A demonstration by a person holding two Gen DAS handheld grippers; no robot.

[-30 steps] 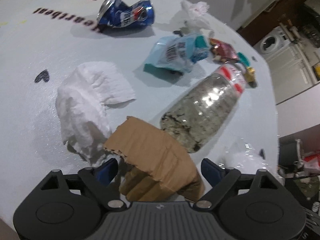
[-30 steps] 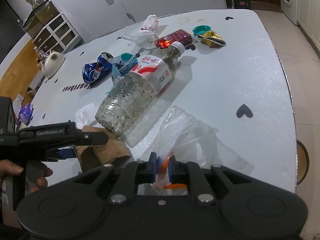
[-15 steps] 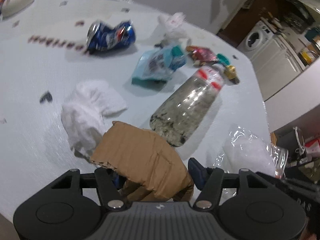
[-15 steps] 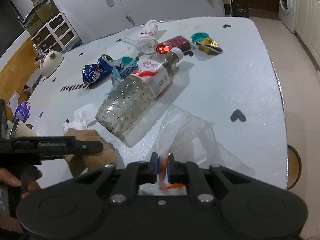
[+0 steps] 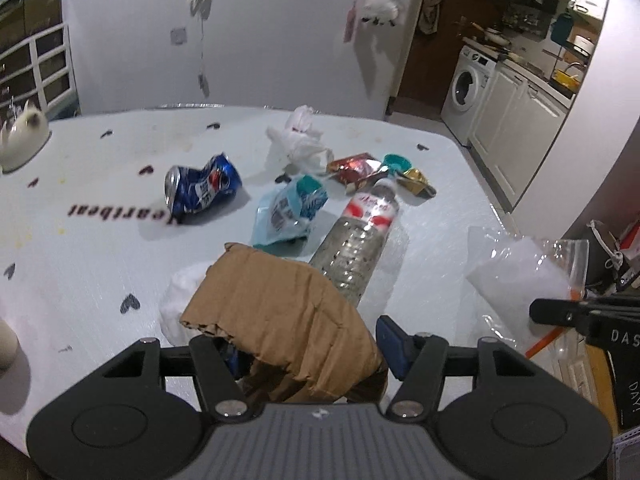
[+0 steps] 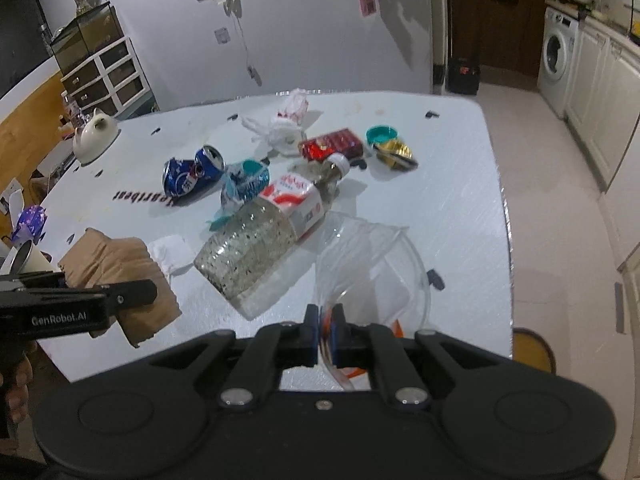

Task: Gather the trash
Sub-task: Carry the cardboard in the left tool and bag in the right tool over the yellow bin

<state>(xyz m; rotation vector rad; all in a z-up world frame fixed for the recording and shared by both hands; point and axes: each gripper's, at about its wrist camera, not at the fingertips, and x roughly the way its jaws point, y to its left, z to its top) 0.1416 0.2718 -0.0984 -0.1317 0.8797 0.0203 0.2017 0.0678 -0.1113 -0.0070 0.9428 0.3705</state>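
A crumpled piece of brown cardboard (image 5: pixel 280 312) hangs above the white table (image 5: pixel 80 260), with my left gripper (image 5: pixel 310 348) shut on it; its blue pads press both sides. The cardboard (image 6: pixel 116 264) also shows at the left of the right wrist view. My right gripper (image 6: pixel 326 332) is shut on the orange-zip edge of a clear plastic bag (image 6: pixel 372 264), which is raised at the table's near right side. In the left wrist view the bag (image 5: pixel 516 272) hangs at the right. A clear plastic bottle (image 5: pixel 356 252) lies just beyond the cardboard.
On the table lie a crushed blue can (image 5: pixel 200 188), a teal wrapper (image 5: pixel 288 212), a white tissue (image 5: pixel 176 296), a white plastic bag (image 5: pixel 298 140), a red wrapper (image 5: pixel 354 168) and gold foil (image 5: pixel 416 180). A white teapot (image 5: pixel 20 140) stands far left.
My left gripper's jaws closed on the cardboard and lifted it off the table. The right gripper rose with the bag's edge. Both views now tilt up toward the wall.
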